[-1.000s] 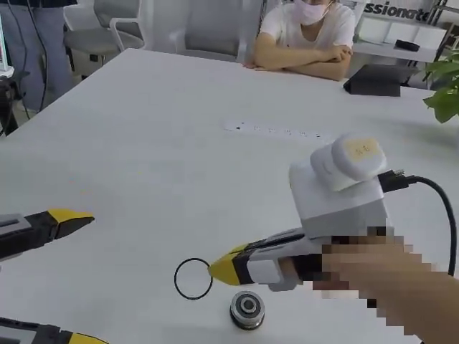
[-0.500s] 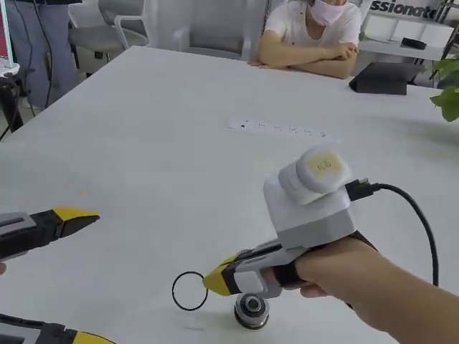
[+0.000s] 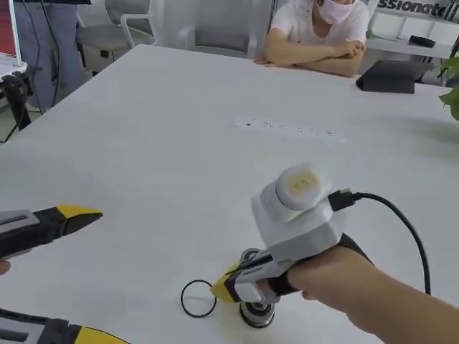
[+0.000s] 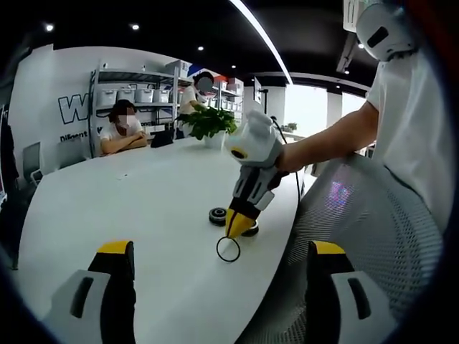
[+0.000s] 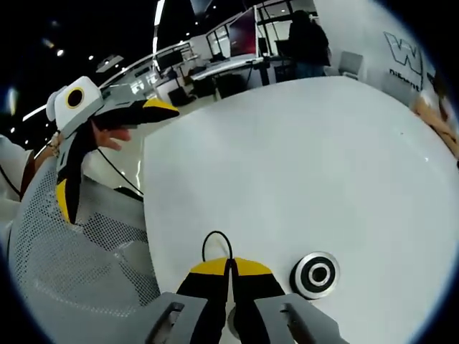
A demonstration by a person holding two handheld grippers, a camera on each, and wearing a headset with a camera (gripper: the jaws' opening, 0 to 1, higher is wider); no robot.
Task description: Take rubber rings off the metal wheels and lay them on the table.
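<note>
Surface: white bench, matte, with a white power strip lying flat toward the far end and a black case at the far right corner. Room: a person sits at the far edge with arms folded on the top. Grey chairs stand behind, a green plant at one corner, and shelving with bins along the wall. The rubber ring lies off the wheels, flat on the bench near the front edge. The right hand-held gripper has its jaws together, pinching the ring's near edge. One metal wheel stands just beside those jaws, and a second wheel sits a little behind it. The left hand-held gripper is held off to the side, jaws wide apart and holding nothing. Versus 1.0 s ago, the right hand-held gripper has swung nearer and leftward, its body now overlapping the front wheel. The ring stayed at its tips, and the left one is unchanged.
</note>
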